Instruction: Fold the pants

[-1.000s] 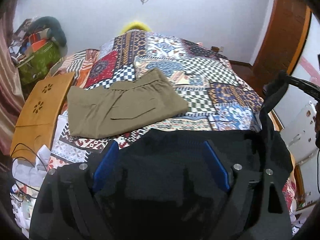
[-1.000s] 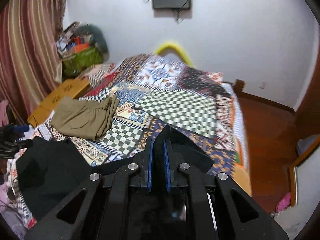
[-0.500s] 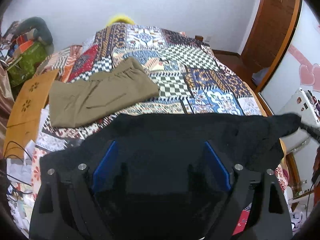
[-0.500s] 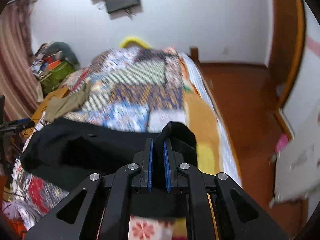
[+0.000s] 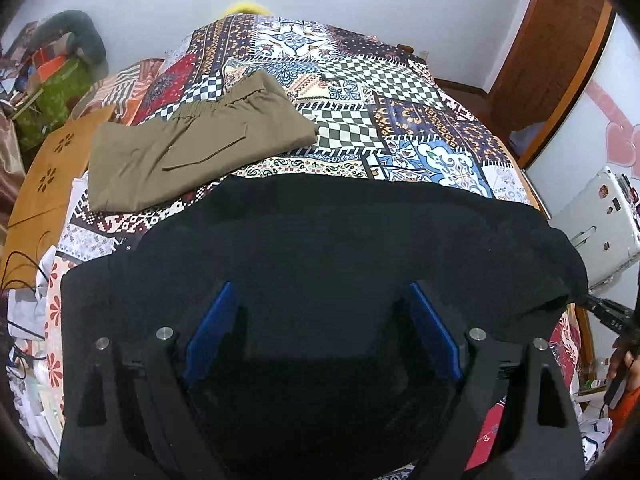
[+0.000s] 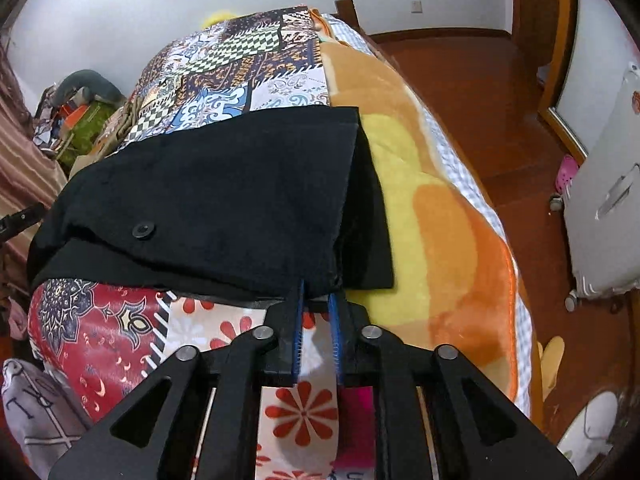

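While our right claw [image 6: 318, 292] is opening at the near corner of the black pants [image 6: 224, 196], we should let the cloth settle flat on the bed [image 6: 440, 216] before drawing away. Its jaws stand slightly apart with the corner just ahead of their tips, no longer pinched as far as we can tell. Our left claw [image 5: 320, 312] is spread wide, with black fabric [image 5: 320, 240] lying under and ahead of its blue pads [image 5: 210, 328], nothing clamped. Beyond it, to the left, olive pants [image 5: 192, 148] lie already folded. To do this well, we judge both hems should line up and wrinkles be smoothed before folding.
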Motion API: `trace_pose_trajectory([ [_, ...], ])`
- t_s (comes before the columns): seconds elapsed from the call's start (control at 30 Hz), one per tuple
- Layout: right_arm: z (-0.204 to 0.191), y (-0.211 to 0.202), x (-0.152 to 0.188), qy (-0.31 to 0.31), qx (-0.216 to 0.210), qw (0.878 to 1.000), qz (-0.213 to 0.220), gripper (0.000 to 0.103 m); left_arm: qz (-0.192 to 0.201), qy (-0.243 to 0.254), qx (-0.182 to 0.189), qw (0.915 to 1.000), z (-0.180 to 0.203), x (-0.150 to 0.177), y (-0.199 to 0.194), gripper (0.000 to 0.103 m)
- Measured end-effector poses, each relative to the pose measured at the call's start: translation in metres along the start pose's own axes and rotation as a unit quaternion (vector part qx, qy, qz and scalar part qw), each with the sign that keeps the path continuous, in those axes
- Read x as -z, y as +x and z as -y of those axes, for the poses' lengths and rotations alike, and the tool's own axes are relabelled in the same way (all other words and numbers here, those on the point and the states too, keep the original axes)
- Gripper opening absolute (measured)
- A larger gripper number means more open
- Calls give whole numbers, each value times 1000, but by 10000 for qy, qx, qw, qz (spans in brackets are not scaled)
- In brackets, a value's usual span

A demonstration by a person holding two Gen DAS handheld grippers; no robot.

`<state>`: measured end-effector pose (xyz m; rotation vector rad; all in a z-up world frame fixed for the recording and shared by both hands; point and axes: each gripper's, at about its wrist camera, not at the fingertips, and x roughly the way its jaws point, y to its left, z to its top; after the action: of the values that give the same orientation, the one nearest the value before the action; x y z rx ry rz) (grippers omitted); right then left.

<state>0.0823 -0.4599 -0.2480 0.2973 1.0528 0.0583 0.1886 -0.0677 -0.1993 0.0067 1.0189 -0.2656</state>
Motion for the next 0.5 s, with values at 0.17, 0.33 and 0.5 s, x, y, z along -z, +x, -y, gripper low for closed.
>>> trace_pose_trajectory([
  [0.17, 8, -30, -12, -13, 175, 9991, 391, 35, 40, -40, 89, 9999, 5, -2, -5, 87],
  [0.33, 14, -44, -38, -61, 176, 9962, 847, 43, -6, 124, 97, 9999, 20, -6, 0, 87],
  [0.5, 14, -19, -70, -278, 213, 9954, 894, 43, -233, 255, 105, 9993, 37, -8, 18, 87],
])
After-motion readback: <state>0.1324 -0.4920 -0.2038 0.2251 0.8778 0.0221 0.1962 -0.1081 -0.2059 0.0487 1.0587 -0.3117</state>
